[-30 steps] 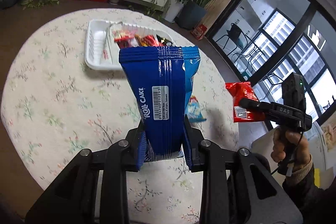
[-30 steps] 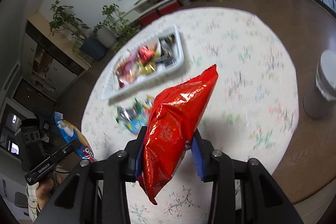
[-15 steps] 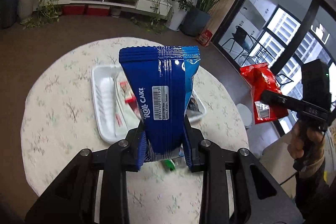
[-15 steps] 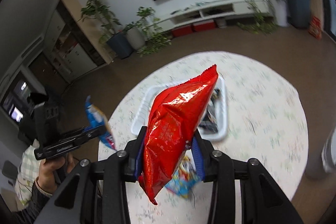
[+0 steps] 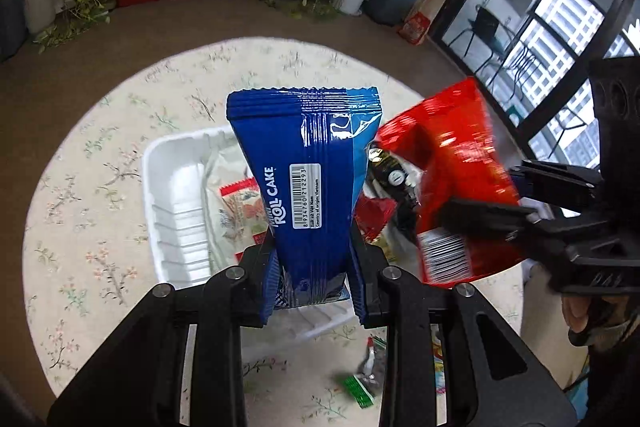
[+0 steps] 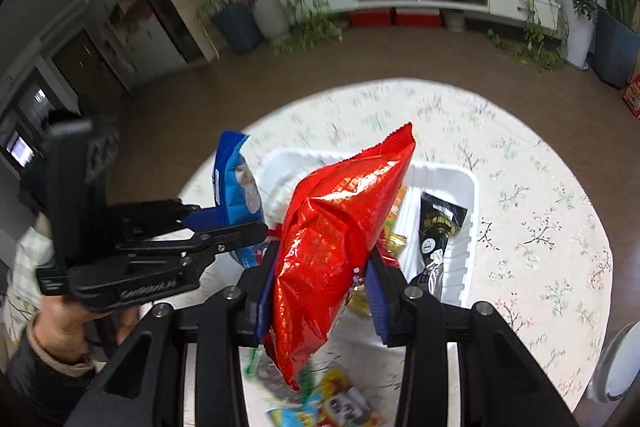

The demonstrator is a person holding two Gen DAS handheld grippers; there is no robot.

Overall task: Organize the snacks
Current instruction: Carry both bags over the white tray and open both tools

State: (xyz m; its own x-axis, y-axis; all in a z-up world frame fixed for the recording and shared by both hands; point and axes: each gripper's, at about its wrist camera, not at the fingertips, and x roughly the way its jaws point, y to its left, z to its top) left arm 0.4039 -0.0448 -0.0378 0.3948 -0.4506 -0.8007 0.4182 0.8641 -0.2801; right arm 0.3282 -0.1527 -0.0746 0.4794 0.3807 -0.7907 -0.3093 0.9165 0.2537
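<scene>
The blue roll cake packet stands upright in my left gripper, whose pads are clamped on its lower end, and it hangs above the white tray on the round table with the floral cloth. Just to its right, my right gripper is pinched on the lower part of a red snack bag, which leans over the same tray. Inside the tray I can see a black packet, a pale packet with a red edge and some gold wrappers. A few loose snacks, blurred, lie on the cloth at the near side of the tray, among them a small green packet.
</scene>
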